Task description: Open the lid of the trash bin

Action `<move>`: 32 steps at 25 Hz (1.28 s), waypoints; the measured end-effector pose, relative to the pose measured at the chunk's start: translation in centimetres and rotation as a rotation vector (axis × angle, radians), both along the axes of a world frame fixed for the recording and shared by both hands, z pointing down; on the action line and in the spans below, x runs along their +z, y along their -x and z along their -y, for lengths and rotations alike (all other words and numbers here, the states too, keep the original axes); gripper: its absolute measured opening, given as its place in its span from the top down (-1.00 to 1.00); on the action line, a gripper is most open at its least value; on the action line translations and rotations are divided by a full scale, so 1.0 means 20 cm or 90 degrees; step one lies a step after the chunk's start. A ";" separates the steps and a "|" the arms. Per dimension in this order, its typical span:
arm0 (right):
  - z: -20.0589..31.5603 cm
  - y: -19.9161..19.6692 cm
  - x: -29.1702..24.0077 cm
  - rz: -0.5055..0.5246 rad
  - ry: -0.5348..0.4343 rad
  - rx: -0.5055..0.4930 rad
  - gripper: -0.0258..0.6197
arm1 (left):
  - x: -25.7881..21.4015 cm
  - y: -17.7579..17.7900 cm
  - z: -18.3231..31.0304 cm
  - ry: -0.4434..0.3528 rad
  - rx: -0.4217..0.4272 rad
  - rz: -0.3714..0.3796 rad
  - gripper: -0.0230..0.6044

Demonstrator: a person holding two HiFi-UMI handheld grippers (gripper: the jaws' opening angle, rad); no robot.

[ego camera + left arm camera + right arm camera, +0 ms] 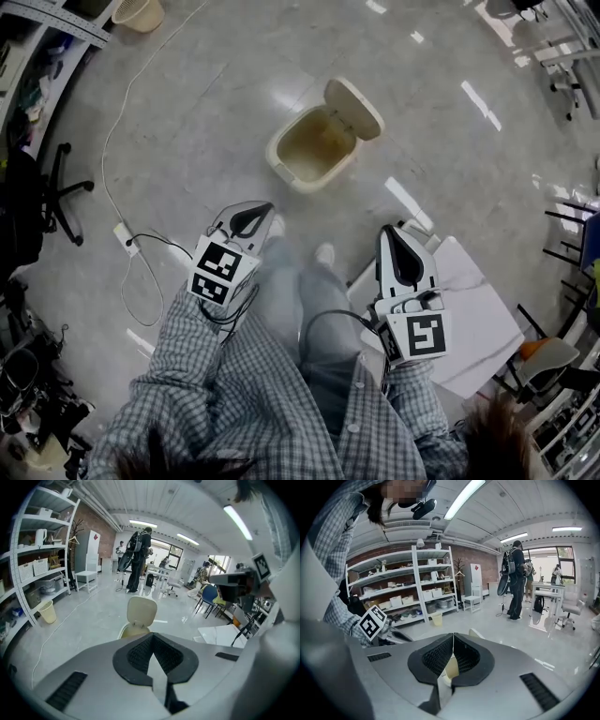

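Well beyond left gripper (263, 215) and right gripper (390, 232), fingers (138, 653) closed: trash bin (314, 148), lid (354, 108) up.

trash bin (314, 150): cream outside, duller tan inside; lid (354, 108) same cream.
left tongs (249, 219), right tongs (400, 248): pale grey shells, black ribbed pads.
marker cubes (221, 269): black squares on white.
shirt sleeves (187, 375): small grey-and-white check.
floor (206, 112): glossy pale grey.
table (483, 323): white.

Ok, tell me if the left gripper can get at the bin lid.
Probably yes: only bare floor lies between the left gripper and the trash bin, whose lid stands raised. It may need a forward reach.
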State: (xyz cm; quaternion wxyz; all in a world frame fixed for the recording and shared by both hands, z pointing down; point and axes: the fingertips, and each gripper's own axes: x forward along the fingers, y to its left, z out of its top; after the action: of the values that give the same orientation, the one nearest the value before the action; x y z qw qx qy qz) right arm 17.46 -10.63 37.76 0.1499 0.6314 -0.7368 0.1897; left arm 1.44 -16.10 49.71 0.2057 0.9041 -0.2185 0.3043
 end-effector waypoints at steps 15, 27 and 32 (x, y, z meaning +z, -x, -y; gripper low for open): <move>-0.03 0.01 -0.40 -0.024 -0.071 -0.047 0.85 | -0.68 -0.04 -0.10 -0.063 -0.058 -0.106 0.91; -0.04 0.12 -0.62 -0.021 -0.118 -0.112 0.85 | -1.09 -0.03 -0.17 -0.134 -0.110 -0.186 0.91; -0.04 0.11 -0.70 -0.020 -0.151 -0.134 0.85 | -1.19 -0.03 -0.17 -0.169 -0.130 -0.190 0.91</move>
State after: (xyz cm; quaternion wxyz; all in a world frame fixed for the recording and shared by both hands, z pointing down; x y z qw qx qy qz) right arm 15.30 -9.88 23.80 0.1051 0.5668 -0.8137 0.0748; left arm 1.97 -12.60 25.95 0.1444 0.9315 -0.3141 0.1132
